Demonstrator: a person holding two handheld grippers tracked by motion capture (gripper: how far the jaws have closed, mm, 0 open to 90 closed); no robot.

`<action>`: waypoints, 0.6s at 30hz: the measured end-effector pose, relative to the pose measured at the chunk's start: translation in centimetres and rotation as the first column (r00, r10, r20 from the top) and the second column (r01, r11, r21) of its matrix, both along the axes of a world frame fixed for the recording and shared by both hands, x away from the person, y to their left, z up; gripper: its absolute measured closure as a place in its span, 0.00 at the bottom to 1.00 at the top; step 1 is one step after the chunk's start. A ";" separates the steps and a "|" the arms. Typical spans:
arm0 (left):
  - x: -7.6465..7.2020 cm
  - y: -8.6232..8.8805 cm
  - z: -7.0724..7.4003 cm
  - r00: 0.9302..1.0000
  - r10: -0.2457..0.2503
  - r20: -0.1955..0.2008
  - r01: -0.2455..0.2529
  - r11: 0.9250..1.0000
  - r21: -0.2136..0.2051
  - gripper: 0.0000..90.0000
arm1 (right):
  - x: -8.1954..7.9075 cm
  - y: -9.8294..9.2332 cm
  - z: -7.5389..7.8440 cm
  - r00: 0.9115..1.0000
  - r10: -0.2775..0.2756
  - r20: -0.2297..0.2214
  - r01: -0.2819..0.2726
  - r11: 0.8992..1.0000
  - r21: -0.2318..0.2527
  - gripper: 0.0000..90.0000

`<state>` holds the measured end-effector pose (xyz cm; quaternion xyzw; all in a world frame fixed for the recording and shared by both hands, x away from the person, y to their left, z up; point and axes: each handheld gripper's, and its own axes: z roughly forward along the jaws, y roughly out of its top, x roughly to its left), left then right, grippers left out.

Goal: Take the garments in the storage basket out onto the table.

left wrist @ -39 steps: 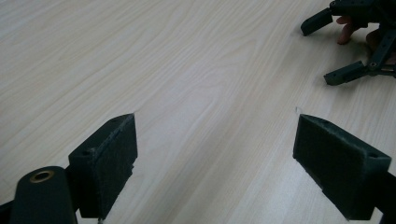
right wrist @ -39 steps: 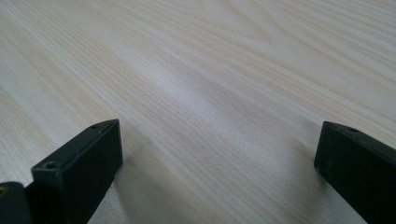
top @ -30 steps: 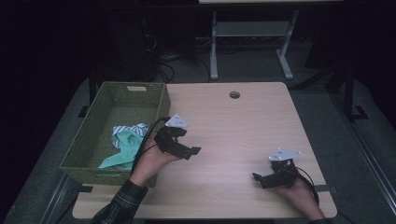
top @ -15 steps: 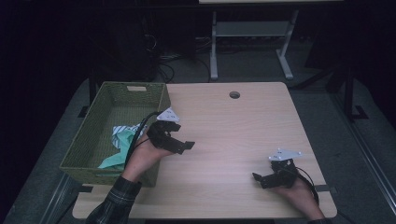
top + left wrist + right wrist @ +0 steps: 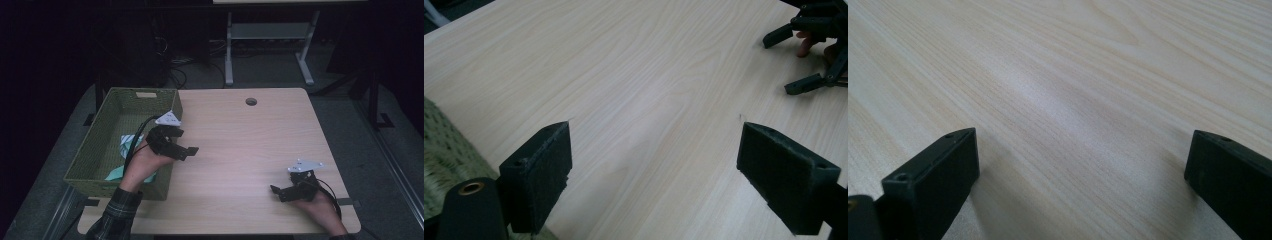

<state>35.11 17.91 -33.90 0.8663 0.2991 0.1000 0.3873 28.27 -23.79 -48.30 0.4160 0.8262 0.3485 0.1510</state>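
Left gripper (image 5: pixel 187 146) raised beside the right wall of the green woven basket (image 5: pixel 95 155) at nine o'clock on the wooden table (image 5: pixel 240 150), jaws spread wide, nothing between them. Crumpled white and teal cloth (image 5: pixel 127 145) in the basket. Right gripper (image 5: pixel 276 192) low at five o'clock, likewise released and empty.
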 end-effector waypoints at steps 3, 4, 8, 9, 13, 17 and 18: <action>0.0 0.6 0.2 1.000 0.006 -0.002 -0.006 1.000 0.002 0.15 | 0.0 0.0 0.0 1.000 0.001 0.001 -0.001 1.000 0.000 0.00; 0.1 0.8 0.2 1.000 0.009 -0.001 -0.009 1.000 -0.001 0.15 | 0.0 0.0 0.0 1.000 0.001 0.001 -0.001 1.000 0.000 0.00; 0.1 1.6 0.5 1.000 0.025 0.004 -0.025 1.000 -0.004 0.15 | 0.0 0.0 0.0 1.000 0.002 0.001 -0.002 1.000 0.000 0.00; 0.1 1.8 0.5 1.000 0.028 0.003 -0.028 1.000 -0.007 0.15 | 0.0 0.0 0.0 1.000 0.002 0.002 -0.002 1.000 0.000 0.00; 0.1 2.5 0.8 0.999 0.038 0.008 -0.038 0.999 -0.006 0.15 | 0.0 0.0 0.0 1.000 0.002 0.001 -0.002 1.000 0.000 0.00; 0.2 2.9 0.8 0.999 0.043 0.008 -0.043 0.999 0.002 0.15 | 0.0 0.0 0.0 1.000 0.001 0.001 -0.001 1.000 0.000 0.00; 0.2 3.2 0.9 0.999 0.050 0.005 -0.050 0.999 0.004 0.15 | 0.0 0.0 0.0 1.000 0.002 0.001 -0.002 1.000 0.000 0.00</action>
